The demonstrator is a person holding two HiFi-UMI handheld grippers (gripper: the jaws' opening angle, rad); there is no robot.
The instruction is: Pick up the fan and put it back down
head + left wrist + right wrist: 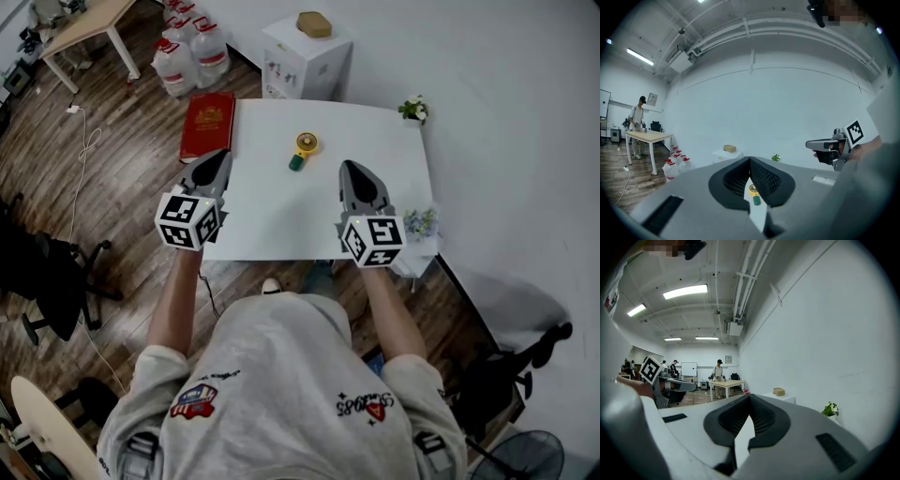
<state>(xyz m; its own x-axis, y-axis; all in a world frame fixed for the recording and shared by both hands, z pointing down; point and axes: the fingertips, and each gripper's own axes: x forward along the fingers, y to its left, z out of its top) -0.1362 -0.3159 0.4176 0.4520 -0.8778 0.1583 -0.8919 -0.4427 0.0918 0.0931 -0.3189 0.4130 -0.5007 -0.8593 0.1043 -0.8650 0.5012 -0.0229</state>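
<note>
Nearest: the person holds both tools out level in front of the chest, around the near part of the counter [272, 211].
- Left tool [222, 157]: clenched on nothing, tips meeting. It hangs over the counter's left edge.
- Right tool [350, 169]: likewise closed and empty, over the counter's right half.
- Neither tool touches the task's thing.

Middle: the fan [304, 148] is small, with a yellow head and a green handle. It lies on the counter toward the far side, beyond both tips and between their lines. With both tools empty, this fits either a fan waiting to be lifted or one already set back down.

Room: bare white surface lies all round the fan, and the approach from the near side is open.
- Red book [208, 124]: at the far left edge, well apart from the fan.
- Small flowers [420, 223]: at the right edge, just beside the right tool. A wide swing there could clip them.
- Potted plant [413, 109]: on the far right corner.

Farthest: a white box [305, 56] and water bottles [192, 47] stand on the floor.
</note>
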